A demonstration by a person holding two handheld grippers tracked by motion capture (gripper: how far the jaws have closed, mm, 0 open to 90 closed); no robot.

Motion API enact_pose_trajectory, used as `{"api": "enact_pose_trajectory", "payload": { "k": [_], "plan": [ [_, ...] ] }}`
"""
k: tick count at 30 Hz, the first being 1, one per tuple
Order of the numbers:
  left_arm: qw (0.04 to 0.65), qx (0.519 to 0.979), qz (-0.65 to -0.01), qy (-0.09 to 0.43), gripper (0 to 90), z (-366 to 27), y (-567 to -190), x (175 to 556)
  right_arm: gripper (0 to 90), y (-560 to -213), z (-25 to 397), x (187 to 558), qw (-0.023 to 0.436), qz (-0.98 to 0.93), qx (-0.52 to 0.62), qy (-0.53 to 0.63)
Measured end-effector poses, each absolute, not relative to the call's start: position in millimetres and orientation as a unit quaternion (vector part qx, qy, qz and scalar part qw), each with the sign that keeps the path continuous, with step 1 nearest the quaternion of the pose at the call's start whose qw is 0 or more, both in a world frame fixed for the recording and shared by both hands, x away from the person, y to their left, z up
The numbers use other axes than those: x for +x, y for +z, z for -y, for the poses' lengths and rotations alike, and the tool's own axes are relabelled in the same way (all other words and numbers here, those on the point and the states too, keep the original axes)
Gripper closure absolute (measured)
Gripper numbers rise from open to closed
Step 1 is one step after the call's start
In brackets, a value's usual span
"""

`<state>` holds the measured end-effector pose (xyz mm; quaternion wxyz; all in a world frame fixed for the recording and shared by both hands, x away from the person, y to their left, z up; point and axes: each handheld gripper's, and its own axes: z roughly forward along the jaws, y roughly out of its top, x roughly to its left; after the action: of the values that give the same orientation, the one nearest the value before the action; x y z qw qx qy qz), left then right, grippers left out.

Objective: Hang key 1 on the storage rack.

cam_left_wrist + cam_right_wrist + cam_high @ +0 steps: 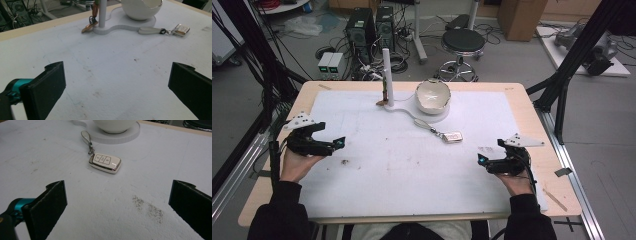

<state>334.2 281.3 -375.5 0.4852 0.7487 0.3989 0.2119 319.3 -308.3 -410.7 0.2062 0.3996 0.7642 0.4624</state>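
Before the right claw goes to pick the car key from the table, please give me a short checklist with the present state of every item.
1. Right claw open, nothing held: ok.
2. Car key lying flat on the white mat, in front of the right claw: ok.
3. Path to the key free: ok.
4. Key strap free of the bowl stand: cannot tell, its end lies at the base edge.
5. Left claw open and far away from the key: ok.
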Motion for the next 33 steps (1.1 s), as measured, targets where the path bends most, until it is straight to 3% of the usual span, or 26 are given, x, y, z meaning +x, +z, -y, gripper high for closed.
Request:
{"api": "enact_pose_trajectory", "payload": {
  "k": [20,33],
  "plan": [
    [0.490,0.747,-0.385,0.232,1.7,-273,-387,297,0.7,-411,308,320,0.207,-0.767,0.401,0.457],
    [0.489,0.746,-0.397,0.216,1.7,-281,-412,290,0.6,-411,309,319,0.210,-0.766,0.401,0.457]
  ]
}}
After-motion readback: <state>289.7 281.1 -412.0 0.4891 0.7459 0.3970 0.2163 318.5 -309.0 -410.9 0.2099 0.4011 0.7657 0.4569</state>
